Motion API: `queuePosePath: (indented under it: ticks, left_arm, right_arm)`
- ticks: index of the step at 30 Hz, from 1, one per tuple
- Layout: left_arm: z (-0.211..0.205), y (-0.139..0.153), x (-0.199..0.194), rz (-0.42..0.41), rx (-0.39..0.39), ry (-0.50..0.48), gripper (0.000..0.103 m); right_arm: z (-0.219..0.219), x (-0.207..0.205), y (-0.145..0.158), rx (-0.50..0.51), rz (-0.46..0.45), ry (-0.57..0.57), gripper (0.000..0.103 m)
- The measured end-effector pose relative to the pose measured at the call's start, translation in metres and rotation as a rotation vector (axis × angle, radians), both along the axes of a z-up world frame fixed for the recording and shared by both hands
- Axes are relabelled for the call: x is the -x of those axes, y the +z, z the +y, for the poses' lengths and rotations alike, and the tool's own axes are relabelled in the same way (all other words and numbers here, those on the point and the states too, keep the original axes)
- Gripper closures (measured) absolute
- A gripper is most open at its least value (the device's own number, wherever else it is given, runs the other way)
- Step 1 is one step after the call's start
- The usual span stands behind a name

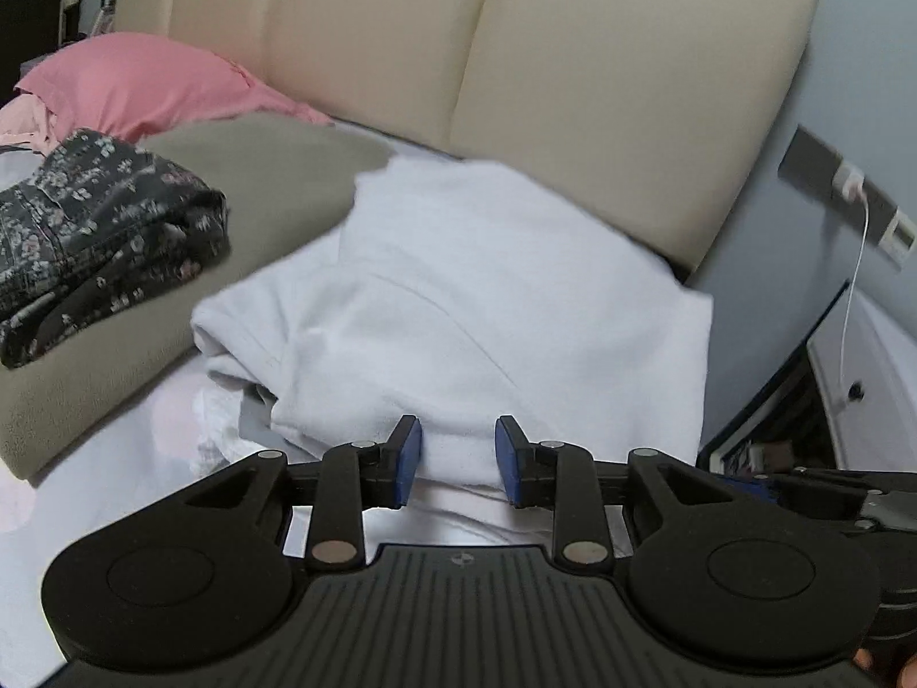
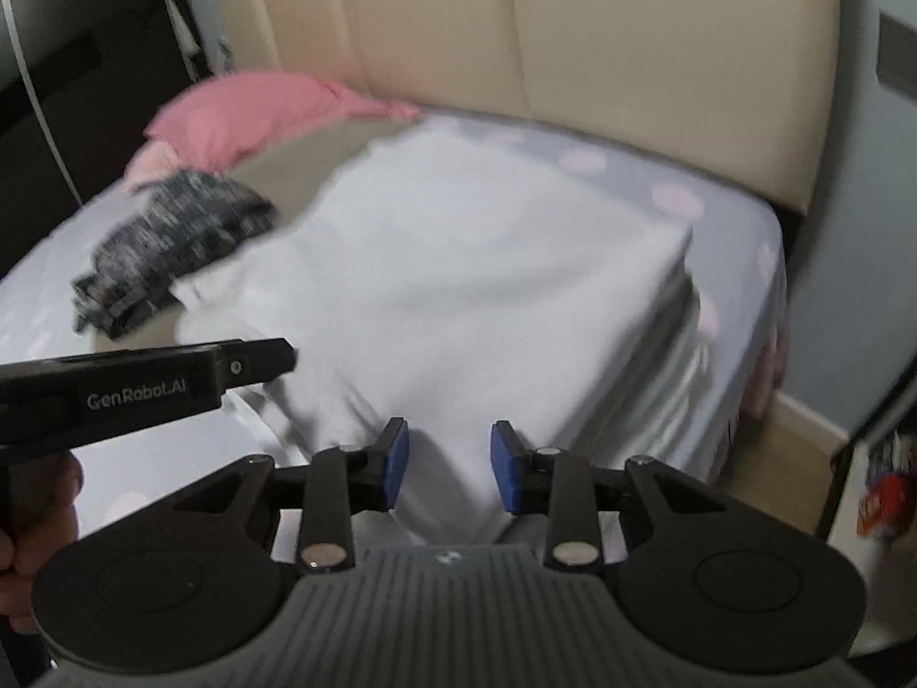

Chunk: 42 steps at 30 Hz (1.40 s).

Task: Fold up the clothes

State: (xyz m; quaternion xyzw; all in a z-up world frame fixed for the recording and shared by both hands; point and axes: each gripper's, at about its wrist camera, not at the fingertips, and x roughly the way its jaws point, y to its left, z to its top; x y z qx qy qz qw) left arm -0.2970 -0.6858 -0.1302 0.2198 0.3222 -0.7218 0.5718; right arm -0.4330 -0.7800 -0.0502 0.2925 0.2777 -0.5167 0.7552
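While both tongs gape over white garment (image 1: 458, 286), spotted bedsheet (image 2: 630, 172), cream headboard (image 1: 573, 57)

I'm working in a home bedroom: a bed (image 2: 739, 229) with a dotted sheet, a padded cream headboard (image 1: 573, 86), a pink pillow (image 1: 132, 80), folded clothes (image 1: 487, 298) lying on it, and a wall socket (image 1: 848, 183) with a charger.

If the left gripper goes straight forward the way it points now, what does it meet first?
Most likely the folded white garment: the left gripper points down at its near edge, with the jaws open around it. Depth is hard to judge, but nothing else lies between.
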Motion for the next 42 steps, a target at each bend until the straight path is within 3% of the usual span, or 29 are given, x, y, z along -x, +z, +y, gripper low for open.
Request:
queuePosePath:
  ticks: [5,11,13,15,17,23,26,30,37,42]
  left_arm:
    - [0.008,0.014,-0.007,0.002,0.008,0.017,0.077]
    - [0.045,0.063,-0.009,-0.058,0.089,0.051,0.077]
    - [0.061,0.081,-0.010,-0.050,0.123,0.056,0.070]
    - [0.077,0.097,-0.011,-0.052,0.152,0.072,0.063]
    - [0.094,0.112,-0.012,-0.063,0.172,0.092,0.062]
    - [0.133,0.140,-0.020,-0.061,0.134,0.119,0.055]
    - [0.150,0.146,-0.023,-0.062,0.140,0.123,0.053]
    - [0.165,0.142,-0.022,-0.064,0.129,0.133,0.053]
    - [0.182,0.125,-0.017,-0.093,0.130,0.197,0.041]
    - [0.182,0.110,-0.019,-0.102,0.103,0.210,0.036]
  right_arm:
    - [-0.005,0.005,0.004,-0.040,0.006,-0.003,0.066]
    - [0.001,0.010,0.067,0.015,0.030,0.014,0.065]
    - [0.011,0.012,0.092,0.032,0.017,0.014,0.058]
    - [0.026,0.013,0.115,0.039,-0.013,0.011,0.053]
    - [0.044,0.017,0.134,0.036,-0.084,0.024,0.048]
    - [0.116,0.021,0.172,0.071,-0.213,0.014,0.043]
    - [0.143,0.020,0.175,0.046,-0.247,0.023,0.043]
    - [0.173,0.018,0.166,0.105,-0.244,-0.010,0.043]
    - [0.201,0.015,0.138,0.324,-0.094,-0.175,0.036]
    - [0.195,0.014,0.121,0.302,-0.079,-0.229,0.030]
